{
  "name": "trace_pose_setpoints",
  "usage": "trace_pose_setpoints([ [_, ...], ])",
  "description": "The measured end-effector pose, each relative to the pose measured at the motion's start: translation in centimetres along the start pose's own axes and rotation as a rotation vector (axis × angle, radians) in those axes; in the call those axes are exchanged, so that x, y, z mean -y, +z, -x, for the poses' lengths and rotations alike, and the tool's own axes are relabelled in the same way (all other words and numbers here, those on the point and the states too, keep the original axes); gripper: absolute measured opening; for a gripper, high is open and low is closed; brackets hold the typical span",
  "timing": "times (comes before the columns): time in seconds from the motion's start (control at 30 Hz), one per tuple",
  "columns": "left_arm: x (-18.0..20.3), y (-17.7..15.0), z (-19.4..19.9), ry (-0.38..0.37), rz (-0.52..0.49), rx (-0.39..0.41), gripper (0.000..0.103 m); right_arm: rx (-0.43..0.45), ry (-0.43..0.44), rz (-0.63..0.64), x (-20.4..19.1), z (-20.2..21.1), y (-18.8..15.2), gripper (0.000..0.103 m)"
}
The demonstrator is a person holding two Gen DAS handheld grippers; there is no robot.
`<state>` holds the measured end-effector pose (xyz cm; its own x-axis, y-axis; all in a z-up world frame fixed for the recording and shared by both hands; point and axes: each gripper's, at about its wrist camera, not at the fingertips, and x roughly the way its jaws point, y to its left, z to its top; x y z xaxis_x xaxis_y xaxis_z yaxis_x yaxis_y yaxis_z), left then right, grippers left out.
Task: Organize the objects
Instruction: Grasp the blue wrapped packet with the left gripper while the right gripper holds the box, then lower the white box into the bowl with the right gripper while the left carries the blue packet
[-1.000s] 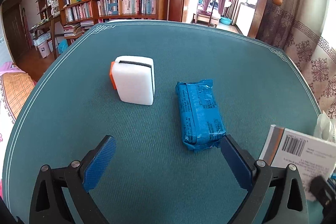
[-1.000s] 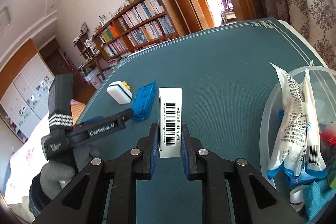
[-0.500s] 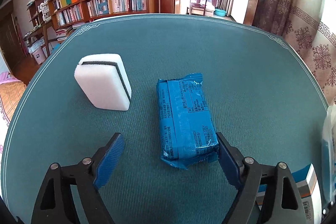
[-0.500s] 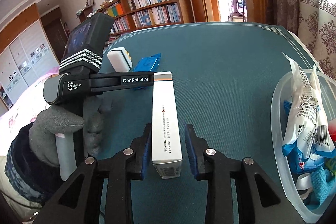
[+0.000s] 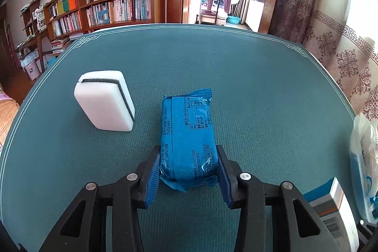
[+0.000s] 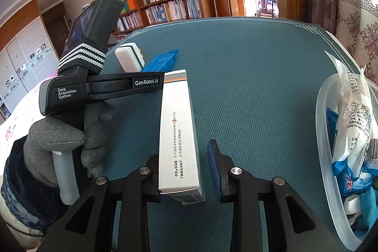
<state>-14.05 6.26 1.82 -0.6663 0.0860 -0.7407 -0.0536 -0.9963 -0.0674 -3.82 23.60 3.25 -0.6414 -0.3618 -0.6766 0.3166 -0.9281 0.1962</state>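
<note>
At the right edge of the worktop I see a clear plastic tub. In it are white printed bags, some blue-and-white packets and a teal cloth. The blue packet is not in the tub. It lies in the middle of the worktop, just beside a white sponge that stands on its edge. The left hand-held gripper has just been closing, and both pads now press the near end of the blue packet; a second ago they stood wide apart behind it. The right hand-held gripper has the white box between its jaws, which have just been closing. The left pad is against the box, but I see a gap at the right pad, so it is not clamped. A second ago this box was gripped firmly with its barcode face towards the camera; now its long printed face is up.
</note>
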Motion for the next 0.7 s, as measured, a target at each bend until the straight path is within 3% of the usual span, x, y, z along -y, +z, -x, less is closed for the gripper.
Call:
trace_pose_setpoints([
  [0.33, 0.1, 0.0, 2.1, -0.026, -0.005, 0.042, 0.044, 0.076, 0.008, -0.030, 0.5, 2.4, 0.4, 0.020],
  [0.7, 2.1, -1.1, 4.4, -0.063, -0.051, 0.067, 0.044, 0.133, -0.043, -0.097, 2.2, 5.8, 0.6, 0.020],
])
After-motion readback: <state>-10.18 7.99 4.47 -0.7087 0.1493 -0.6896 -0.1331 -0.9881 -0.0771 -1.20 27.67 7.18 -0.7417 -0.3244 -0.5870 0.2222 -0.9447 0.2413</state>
